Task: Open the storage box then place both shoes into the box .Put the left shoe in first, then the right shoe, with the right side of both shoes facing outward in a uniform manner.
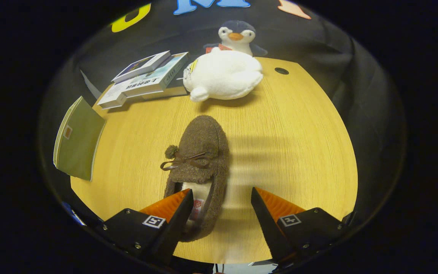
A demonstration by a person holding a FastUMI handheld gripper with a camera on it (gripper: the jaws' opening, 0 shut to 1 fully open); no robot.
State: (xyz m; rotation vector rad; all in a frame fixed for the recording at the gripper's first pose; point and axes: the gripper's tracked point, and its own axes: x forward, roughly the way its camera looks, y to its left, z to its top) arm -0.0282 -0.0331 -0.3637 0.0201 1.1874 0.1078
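Gripper (pixel 221 205) hovering spread over a shoe

Its fingers are gaping apart, pinching nothing; the brown fuzzy shoe (pixel 200 167) is lying on the surface (pixel 291 152), heel under the left finger. This looks like the shoe pick-up; next it is needing to centre and close.
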